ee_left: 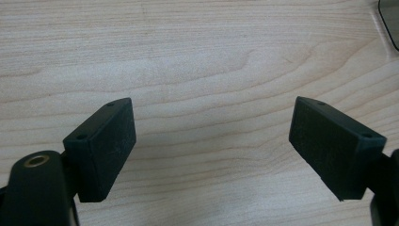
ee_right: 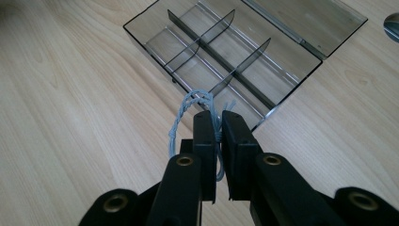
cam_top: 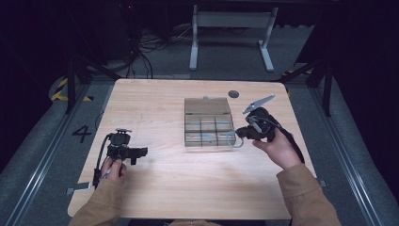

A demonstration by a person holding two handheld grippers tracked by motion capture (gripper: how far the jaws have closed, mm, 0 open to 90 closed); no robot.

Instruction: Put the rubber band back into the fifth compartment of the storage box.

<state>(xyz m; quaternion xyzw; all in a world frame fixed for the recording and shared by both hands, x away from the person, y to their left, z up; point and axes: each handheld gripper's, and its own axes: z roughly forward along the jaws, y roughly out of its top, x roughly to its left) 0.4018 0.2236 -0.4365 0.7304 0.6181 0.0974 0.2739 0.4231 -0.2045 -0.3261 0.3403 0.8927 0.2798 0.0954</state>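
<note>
The room is dark, with a grey floor (cam_top: 329, 141) and a big "4" (cam_top: 81, 133) painted on it to the left of the counter. The wooden counter (cam_top: 164, 188) is light and wide. In its middle, a bit to the right, sits a clear plastic box (cam_top: 208, 123) with its lid open toward the far side and small sections inside. No words can be read on the box.

The right tool (ee_right: 217, 123) is pinched tight on a thin blue twisted string (ee_right: 181, 123). The string hangs in a loop just at the near right corner of the box, above the counter. The left tool (ee_left: 211, 141) is spread wide with nothing in it, low over bare wood on the left, well away from the box.

I think the step now is carrying the string to the box. Next, the right tool needs to go over one section, come down, and let go.
</note>
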